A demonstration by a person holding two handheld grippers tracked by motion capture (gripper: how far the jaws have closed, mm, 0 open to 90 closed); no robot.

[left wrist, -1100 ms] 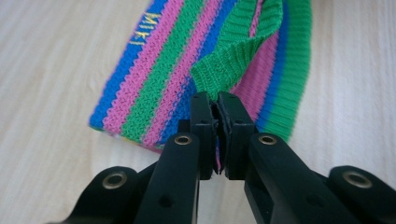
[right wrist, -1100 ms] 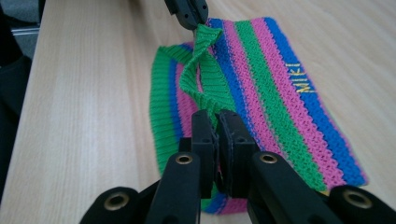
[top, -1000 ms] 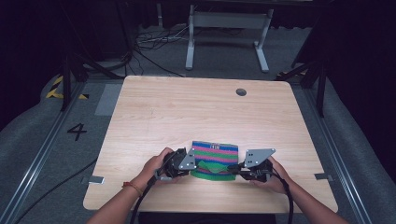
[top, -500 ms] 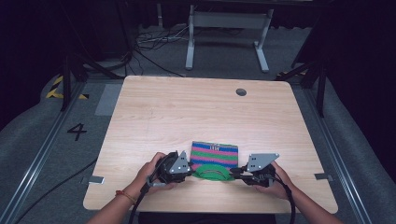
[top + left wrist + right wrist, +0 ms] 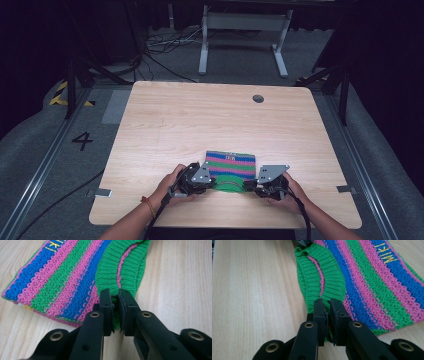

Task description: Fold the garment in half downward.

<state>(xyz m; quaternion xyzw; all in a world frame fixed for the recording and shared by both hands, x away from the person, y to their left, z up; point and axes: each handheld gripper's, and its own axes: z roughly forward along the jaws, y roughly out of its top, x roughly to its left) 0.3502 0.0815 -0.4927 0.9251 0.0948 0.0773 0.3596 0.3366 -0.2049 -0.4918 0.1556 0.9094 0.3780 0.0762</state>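
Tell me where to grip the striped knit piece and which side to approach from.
Grip the striped knit piece by its green ribbed band, the thicker double edge nearest the person. Approach low from the near table edge, one gripper at each end, as the left gripper and right gripper pinch it now.

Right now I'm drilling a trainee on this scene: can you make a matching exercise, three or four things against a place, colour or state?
Things:
1. left hand-held gripper
2. ribbed band
3. lettering
4. round hole

Descriptions:
A. yellow
B. far part of the table
C. plain green
D. shut on the knitted piece

Pairs: 1-D, 2-C, 3-A, 4-B
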